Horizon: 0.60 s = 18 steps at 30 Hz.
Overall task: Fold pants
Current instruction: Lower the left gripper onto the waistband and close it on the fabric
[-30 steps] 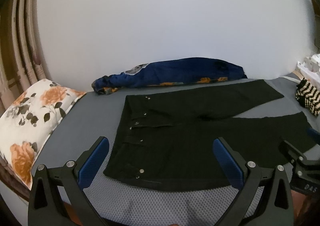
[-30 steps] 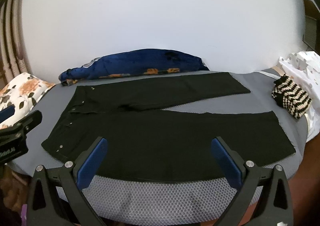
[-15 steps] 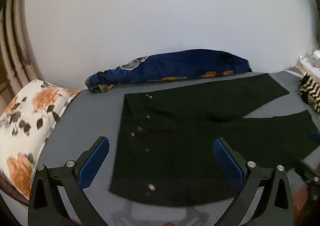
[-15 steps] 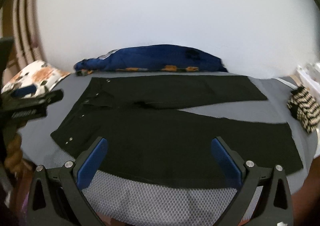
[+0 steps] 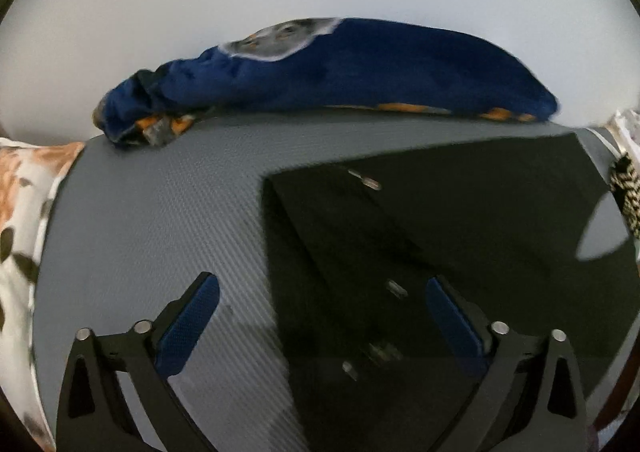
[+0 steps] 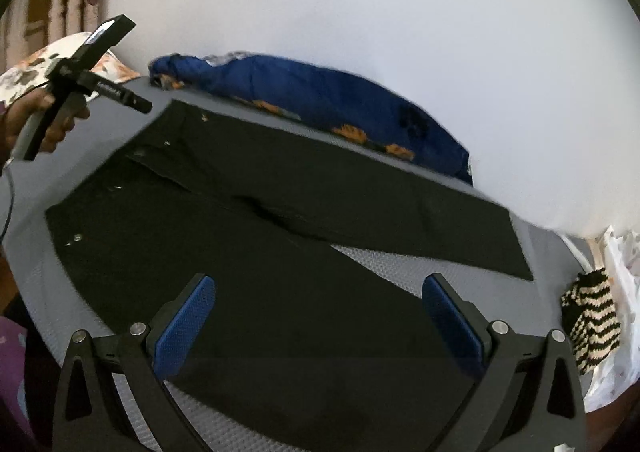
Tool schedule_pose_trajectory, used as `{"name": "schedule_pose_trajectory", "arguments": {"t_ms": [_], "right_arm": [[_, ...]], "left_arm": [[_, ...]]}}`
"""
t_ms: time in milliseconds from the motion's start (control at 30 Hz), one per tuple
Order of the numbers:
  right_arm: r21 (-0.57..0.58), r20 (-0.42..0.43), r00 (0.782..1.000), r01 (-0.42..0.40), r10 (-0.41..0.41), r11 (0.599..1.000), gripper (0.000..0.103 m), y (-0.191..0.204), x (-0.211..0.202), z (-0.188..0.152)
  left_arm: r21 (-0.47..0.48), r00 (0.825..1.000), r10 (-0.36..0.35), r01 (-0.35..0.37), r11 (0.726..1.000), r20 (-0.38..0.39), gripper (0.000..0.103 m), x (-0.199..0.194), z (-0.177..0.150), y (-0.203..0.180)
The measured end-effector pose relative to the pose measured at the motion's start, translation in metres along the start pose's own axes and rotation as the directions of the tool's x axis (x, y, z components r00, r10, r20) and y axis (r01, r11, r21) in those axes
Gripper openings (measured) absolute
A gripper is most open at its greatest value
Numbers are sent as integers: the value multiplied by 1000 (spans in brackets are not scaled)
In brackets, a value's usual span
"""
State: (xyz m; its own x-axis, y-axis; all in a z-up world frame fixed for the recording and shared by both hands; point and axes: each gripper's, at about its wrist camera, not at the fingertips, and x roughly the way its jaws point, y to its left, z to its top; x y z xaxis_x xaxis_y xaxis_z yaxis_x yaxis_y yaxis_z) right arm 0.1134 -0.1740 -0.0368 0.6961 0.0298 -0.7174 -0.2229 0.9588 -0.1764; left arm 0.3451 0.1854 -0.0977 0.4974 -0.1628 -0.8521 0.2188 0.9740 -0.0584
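1. A pair of black pants [image 6: 256,252] is seen spread flat on a grey textured surface [image 5: 160,211], the waistband turned toward the left and both legs stretched out to the right.

2. The two legs are shown parted in a narrow V, with a wedge of the grey surface exposed between them; the far leg is laid close to the wall side, the near leg toward the front edge.

3. The left gripper [image 5: 322,316] is held above the waistband end, its blue-padded fingers [image 5: 188,324] spread wide apart with nothing caught between them. Metal buttons on the waistband are blurred in this view.

4. The right gripper [image 6: 318,312] is positioned over the near leg, its jaws likewise set wide and empty, with no cloth seen pinched.

5. In the right wrist view, the left gripper's handle is seen grasped in a person's hand [image 6: 40,119] at the far left, just beyond the waistband corner.

6. A crumpled blue cloth [image 5: 340,71] with orange patches is pictured along the white wall, behind the pants and apart from them.

7. A floral pillow [image 5: 20,211] is placed at the left end of the surface, and a black-and-cream striped knitted item [image 6: 592,320] at the right end.
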Motion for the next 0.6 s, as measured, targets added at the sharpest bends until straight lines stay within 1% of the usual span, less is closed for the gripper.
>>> {"name": "schedule_pose_trajectory", "arguments": {"t_ms": [33,100,167,200,233,300,400,433,467,500,533,567,600], "right_arm": [[20,-10,1000,-16,16,1000,103,-4,6,1],[52,-22,999,-33,35,998,103,-11,13,2],[76,-35,998,-45,47,996,103,-16,22,2],[86,-44,998,-48,52,995,103,-18,28,2],[93,-53,997,-50,55,994,103,-20,33,2],[99,-66,996,-50,57,994,103,-22,43,3],[107,-75,995,-56,64,993,103,-23,54,7],[107,-77,995,-58,67,993,103,-23,58,9],[104,-77,995,-61,69,993,103,-23,61,11],[95,-77,994,-68,75,993,103,-23,64,13],[77,-78,994,-72,78,994,103,-22,67,17],[63,-77,994,-73,78,995,103,-23,69,19],[39,-75,994,-79,81,996,103,-23,72,24]], "left_arm": [[-26,1000,5,-5,1000,0,98,12,10,14],[-61,1000,-25,25,998,14,98,24,20,32],[-87,995,-95,95,992,1,98,39,30,44],[-91,990,-136,134,987,-24,98,49,34,48],[-88,987,-152,148,985,-44,98,57,37,49],[-55,991,-117,114,992,-71,98,73,43,47],[9,991,-102,103,995,-85,97,90,46,38],[17,991,-107,109,994,-86,92,93,47,36],[24,988,-127,130,991,-89,87,99,48,32],[20,982,-159,162,987,-98,69,102,48,27],[12,973,-203,206,979,-113,56,108,48,24],[20,976,-192,195,981,-99,56,110,47,19],[32,979,-188,191,981,-81,44,109,46,16]]}}
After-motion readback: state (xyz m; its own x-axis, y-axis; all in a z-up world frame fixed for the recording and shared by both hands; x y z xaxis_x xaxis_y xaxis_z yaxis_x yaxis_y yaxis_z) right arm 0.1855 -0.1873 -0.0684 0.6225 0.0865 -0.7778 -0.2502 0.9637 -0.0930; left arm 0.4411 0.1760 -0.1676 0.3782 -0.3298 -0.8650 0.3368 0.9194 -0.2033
